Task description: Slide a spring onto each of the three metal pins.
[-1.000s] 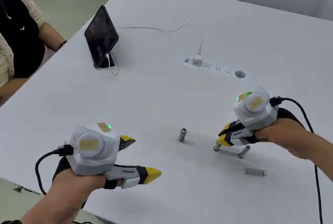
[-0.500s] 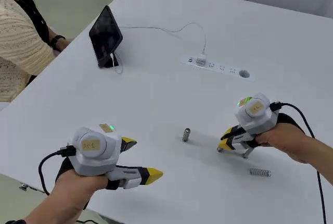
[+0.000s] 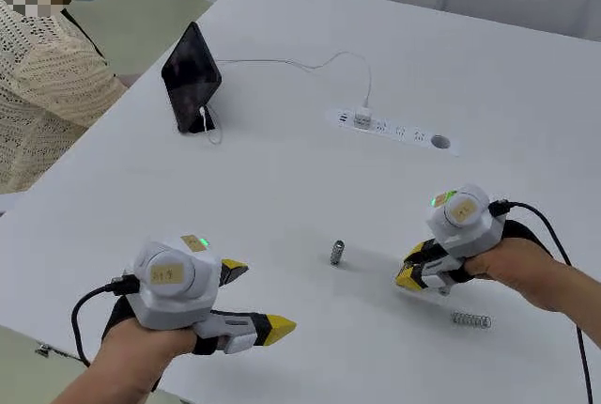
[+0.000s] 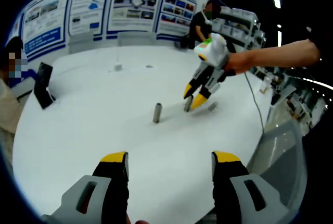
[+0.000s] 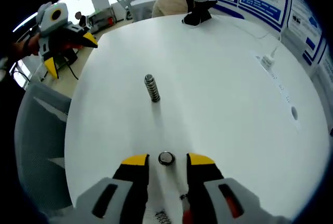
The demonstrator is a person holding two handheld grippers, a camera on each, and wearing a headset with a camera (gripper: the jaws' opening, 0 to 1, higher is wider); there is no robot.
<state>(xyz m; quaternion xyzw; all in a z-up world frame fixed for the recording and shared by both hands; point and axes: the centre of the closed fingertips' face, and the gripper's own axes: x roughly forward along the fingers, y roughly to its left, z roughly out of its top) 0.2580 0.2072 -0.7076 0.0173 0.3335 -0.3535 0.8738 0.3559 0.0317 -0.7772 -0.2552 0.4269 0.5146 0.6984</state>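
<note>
The white counter (image 3: 282, 178) carries very little. Near its middle a metal pin stands upright with a spring around it, the sprung pin (image 3: 337, 252). It stands alone, well apart from both grippers. The right gripper view shows its coils plainly (image 5: 151, 87).

To the right, the right gripper (image 3: 410, 267) is tipped down at the counter. Its yellow-tipped fingers (image 5: 136, 160) are drawn in close on either side of the round head of a second pin (image 5: 166, 158). A sliver of white seems to show on each side of that head, so I cannot tell whether the fingers actually pinch it or only flank it. From the left gripper view the same pin (image 4: 188, 104) stands upright between those fingers. A loose spring (image 3: 470, 319) lies flat on the counter, just right of that gripper and nearer the edge.

On the near left, the left gripper (image 3: 258, 299) hovers above the counter. Its fingers (image 4: 114, 159) are spread wide and released, with nothing between them, and they point across toward the sprung pin (image 4: 157, 112).

On the far side a dark tablet (image 3: 191, 75) leans on its stand, and a cable (image 3: 300, 59) runs from it to a white power strip (image 3: 390, 129). A person in a knitted top (image 3: 47, 94) sits at the far left corner.
</note>
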